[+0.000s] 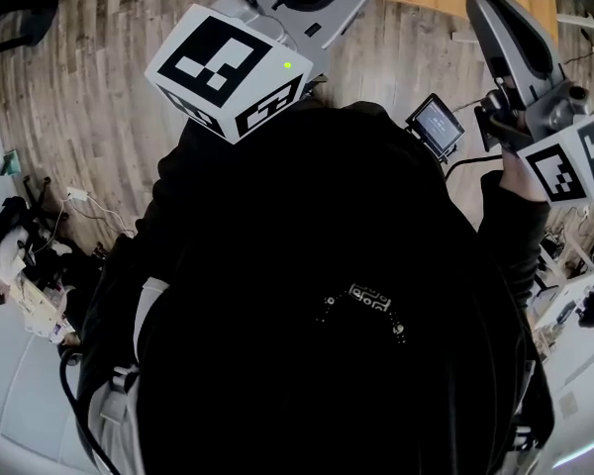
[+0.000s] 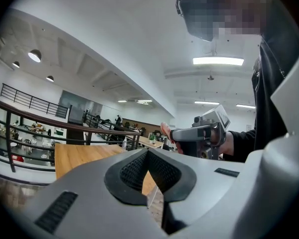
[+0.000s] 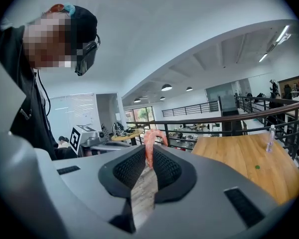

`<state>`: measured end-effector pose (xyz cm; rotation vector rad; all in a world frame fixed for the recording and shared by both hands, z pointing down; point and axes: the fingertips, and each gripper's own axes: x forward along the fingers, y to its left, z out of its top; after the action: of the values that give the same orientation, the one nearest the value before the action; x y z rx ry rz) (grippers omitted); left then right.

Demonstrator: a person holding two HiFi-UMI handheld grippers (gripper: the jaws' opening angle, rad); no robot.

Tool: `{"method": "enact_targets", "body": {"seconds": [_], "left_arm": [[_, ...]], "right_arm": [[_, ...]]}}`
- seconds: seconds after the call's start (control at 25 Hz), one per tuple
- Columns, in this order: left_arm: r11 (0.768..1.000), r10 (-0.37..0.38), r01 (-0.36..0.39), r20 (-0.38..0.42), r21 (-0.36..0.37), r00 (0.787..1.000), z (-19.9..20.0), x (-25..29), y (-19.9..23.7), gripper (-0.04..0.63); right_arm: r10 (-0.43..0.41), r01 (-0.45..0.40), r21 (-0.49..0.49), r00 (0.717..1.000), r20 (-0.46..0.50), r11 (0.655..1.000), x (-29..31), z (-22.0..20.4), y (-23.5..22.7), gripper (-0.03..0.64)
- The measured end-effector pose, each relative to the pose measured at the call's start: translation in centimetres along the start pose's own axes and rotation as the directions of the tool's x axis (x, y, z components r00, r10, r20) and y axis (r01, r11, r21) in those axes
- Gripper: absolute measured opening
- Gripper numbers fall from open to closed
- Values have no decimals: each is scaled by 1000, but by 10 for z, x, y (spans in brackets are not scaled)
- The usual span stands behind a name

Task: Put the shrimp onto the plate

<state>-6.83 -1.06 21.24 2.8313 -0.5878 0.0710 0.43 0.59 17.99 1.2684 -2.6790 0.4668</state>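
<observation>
While your right gripper point(image 3: 148, 159) pinches the pink shrimp point(image 3: 151, 142) at its jaw tips, your left gripper point(image 2: 147, 152) is pressed together, empty. Ahead-right of the shrimp lies a wooden table point(image 3: 244, 156), a dark railing point(image 3: 214, 119) beyond it.

Left of the honey-tan wooden table point(image 3: 239, 156) with its little green dot point(image 3: 257, 167), your shrimp point(image 3: 149, 142) is pinky-orange. Your right gripper point(image 3: 148, 156) is grey with black dimpled pads. The marker cube point(image 1: 228, 72) is white with black squares.
</observation>
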Motion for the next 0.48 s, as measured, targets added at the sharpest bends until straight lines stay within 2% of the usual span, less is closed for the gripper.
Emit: {"method": "enact_targets", "body": {"seconds": [0.32, 0.48], "left_arm": [[999, 34, -34, 9, -26, 999, -4, -23, 6, -2], [997, 69, -69, 11, -24, 998, -9, -19, 19, -2]], "right_arm": [[45, -45, -17, 999, -17, 999, 19, 7, 18, 58], [80, -81, -24, 997, -17, 996, 31, 4, 8, 58]]}}
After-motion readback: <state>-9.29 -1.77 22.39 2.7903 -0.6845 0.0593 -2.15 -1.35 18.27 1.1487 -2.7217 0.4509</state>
